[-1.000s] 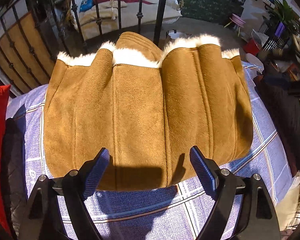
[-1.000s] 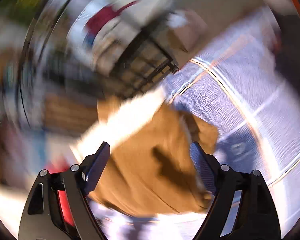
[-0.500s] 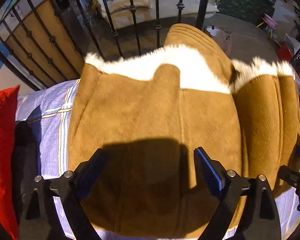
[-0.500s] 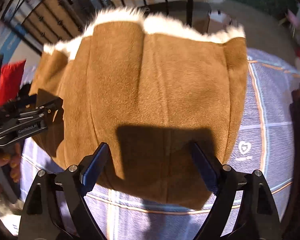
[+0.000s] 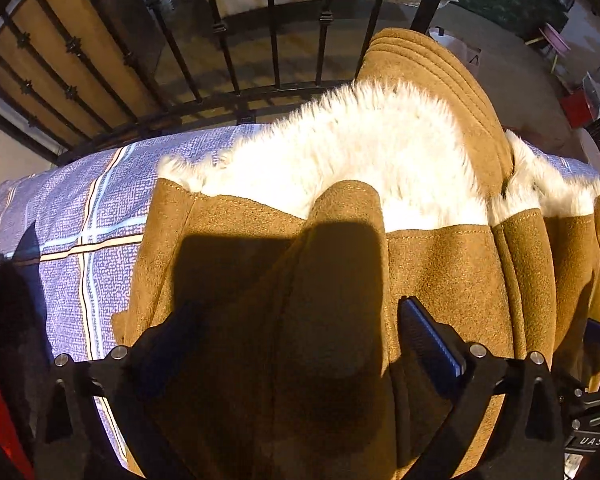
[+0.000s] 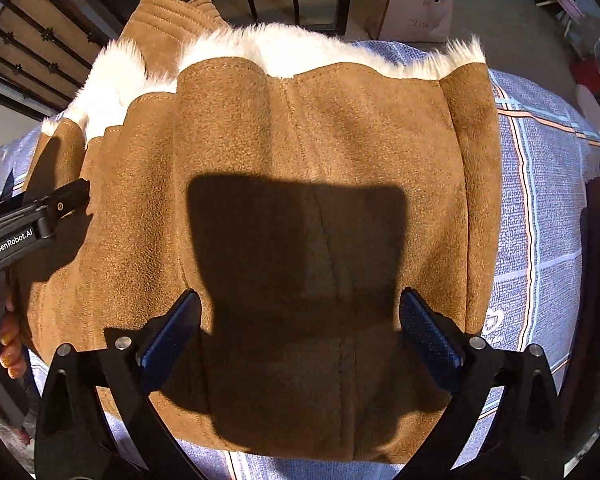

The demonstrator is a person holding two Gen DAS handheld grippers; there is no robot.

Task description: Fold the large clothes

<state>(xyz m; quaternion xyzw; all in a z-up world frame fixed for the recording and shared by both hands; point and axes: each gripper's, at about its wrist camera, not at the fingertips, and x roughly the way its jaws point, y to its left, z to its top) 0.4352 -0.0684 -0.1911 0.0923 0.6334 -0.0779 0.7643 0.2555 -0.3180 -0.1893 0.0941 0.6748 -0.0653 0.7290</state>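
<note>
Both pairs of jaws stand wide apart with nothing between the blue pads. The left gripper [image 5: 296, 344] hangs low over the left part of the folded tan suede coat [image 5: 440, 272], its own shadow falling on the suede right ahead of the fingers; the right gripper [image 6: 300, 328] hovers the same way over the coat's right part, shadow square on the cloth. In the right wrist view the left gripper shows at the far left edge, over the coat's side, with a hand [image 6: 8, 344] with yellow-painted nails beside it. The coat lies folded on a lavender plaid bedsheet [image 6: 540, 208], its white fur trim [image 5: 372, 152] along the far edge and a stitched suede collar rising behind. Beyond the bed stands a black iron railing [image 5: 272, 24], and a paper bag [image 6: 416, 8] sits on the floor past it.
</note>
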